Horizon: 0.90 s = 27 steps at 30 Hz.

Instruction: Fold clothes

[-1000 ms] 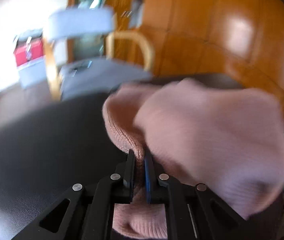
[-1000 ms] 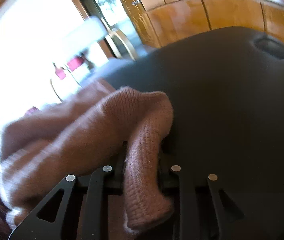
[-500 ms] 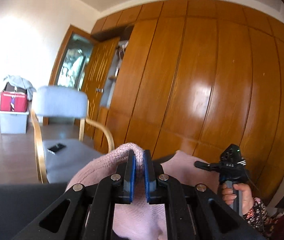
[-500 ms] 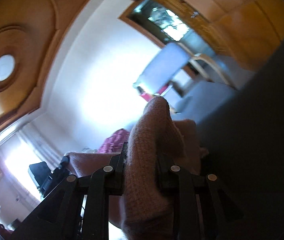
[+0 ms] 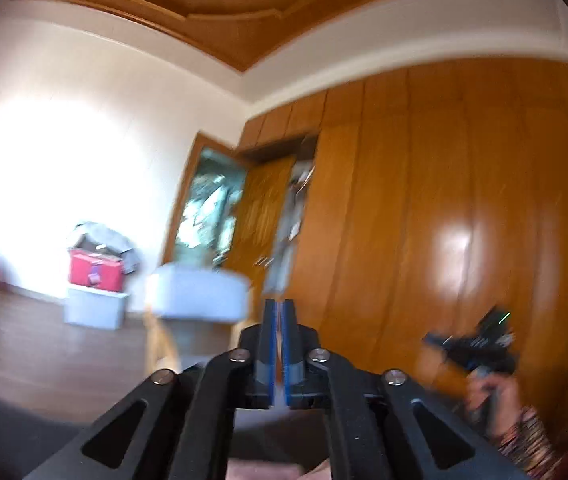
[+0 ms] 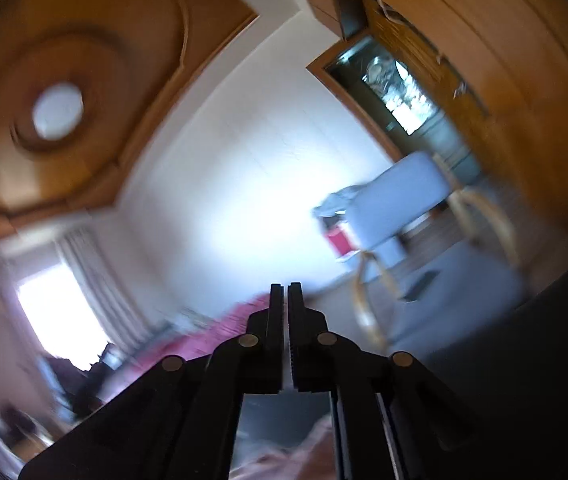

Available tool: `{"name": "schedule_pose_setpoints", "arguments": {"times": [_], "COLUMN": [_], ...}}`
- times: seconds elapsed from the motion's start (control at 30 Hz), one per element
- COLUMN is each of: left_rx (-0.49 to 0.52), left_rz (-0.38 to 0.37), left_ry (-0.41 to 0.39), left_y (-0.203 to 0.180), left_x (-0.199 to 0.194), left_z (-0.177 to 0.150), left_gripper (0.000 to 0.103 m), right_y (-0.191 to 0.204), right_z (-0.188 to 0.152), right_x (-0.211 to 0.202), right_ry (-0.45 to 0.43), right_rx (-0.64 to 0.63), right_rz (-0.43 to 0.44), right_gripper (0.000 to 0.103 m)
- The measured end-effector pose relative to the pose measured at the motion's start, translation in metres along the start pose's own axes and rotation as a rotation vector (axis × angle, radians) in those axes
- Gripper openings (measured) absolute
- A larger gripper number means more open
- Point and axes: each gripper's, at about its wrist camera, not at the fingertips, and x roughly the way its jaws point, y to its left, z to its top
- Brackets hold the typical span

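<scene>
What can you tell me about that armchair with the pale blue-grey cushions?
The armchair is blurred by motion. It has a padded pale blue-grey backrest and seat on a curved light wooden frame, with arms looping down at each side. It stands upright on the wooden floor near the wooden wardrobe. A small dark flat object, too blurred to identify, lies on its seat.

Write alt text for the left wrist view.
The left gripper, jaws nearly closed, points up at a wooden wardrobe wall and ceiling. A hand at lower right holds the other gripper; a blurred grey chair stands left.
</scene>
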Motion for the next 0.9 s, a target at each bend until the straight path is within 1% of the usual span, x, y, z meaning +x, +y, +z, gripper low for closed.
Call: {"name": "schedule_pose_setpoints", "arguments": {"times": [0.03, 0.07, 0.1, 0.13, 0.17, 0.2, 0.3, 0.43, 0.47, 0.53, 0.63, 0.67, 0.7, 0.73, 0.77, 0.83, 0.9], "left_rx": [0.025, 0.038, 0.036, 0.034, 0.032, 0.029, 0.027, 0.051, 0.055, 0.057, 0.049, 0.035, 0.022, 0.007, -0.007, -0.016, -0.003], "left_rz": [0.035, 0.051, 0.052, 0.053, 0.054, 0.055, 0.060, 0.069, 0.071, 0.072, 0.071, 0.070, 0.069, 0.066, 0.064, 0.056, 0.033], "left_ry": [0.047, 0.113, 0.185, 0.257, 0.325, 0.388, 0.567, 0.733, 0.764, 0.790, 0.817, 0.821, 0.821, 0.817, 0.812, 0.796, 0.762], "left_y": [-0.001, -0.001, 0.000, 0.001, 0.001, 0.001, 0.001, -0.006, -0.007, -0.008, -0.011, -0.011, -0.011, -0.010, -0.009, -0.011, -0.020], "left_x": [0.005, 0.015, 0.026, 0.038, 0.050, 0.063, 0.102, 0.142, 0.149, 0.152, 0.152, 0.147, 0.143, 0.139, 0.137, 0.133, 0.127], "left_z": [-0.014, -0.033, -0.052, -0.072, -0.091, -0.111, -0.169, -0.229, -0.244, -0.261, -0.280, -0.285, -0.287, -0.285, -0.281, -0.268, -0.247], "left_gripper": [0.019, 0.019, 0.021, 0.022, 0.022, 0.022, 0.022, 0.022, 0.022, 0.022, 0.023, 0.023, 0.023, 0.023, 0.023, 0.023, 0.023], "right_y": [-0.002, -0.003, -0.007, -0.017, -0.027, -0.037, -0.069, -0.111, -0.119, -0.128, -0.138, -0.141, -0.144, -0.148, -0.150, -0.142, -0.126], "right_z": [-0.013, -0.026, -0.040, -0.057, -0.073, -0.086, -0.124, -0.163, -0.170, -0.187, -0.203, -0.209, -0.214, -0.220, -0.224, -0.223, -0.217], "right_x": [-0.002, -0.004, -0.006, -0.007, -0.008, -0.009, -0.010, -0.001, 0.001, 0.000, 0.009, 0.012, 0.015, 0.019, 0.021, 0.021, 0.019], "right_ry": [0.015, 0.029, 0.046, 0.068, 0.094, 0.134, 0.263, 0.421, 0.450, 0.498, 0.532, 0.543, 0.554, 0.565, 0.570, 0.530, 0.478], "right_rx": [-0.026, -0.051, -0.070, -0.062, -0.054, -0.045, -0.013, 0.005, 0.008, 0.019, 0.066, 0.082, 0.097, 0.113, 0.123, 0.094, 0.047], "right_rz": [-0.045, -0.089, -0.134, -0.182, -0.224, -0.248, -0.377, -0.527, -0.547, -0.565, -0.513, -0.496, -0.479, -0.461, -0.447, -0.442, -0.412], "right_gripper": [0.028, 0.063, 0.100, 0.103, 0.103, 0.103, 0.103, 0.103, 0.103, 0.103, 0.102, 0.089, 0.055, 0.034, 0.022, 0.019, 0.017]}}
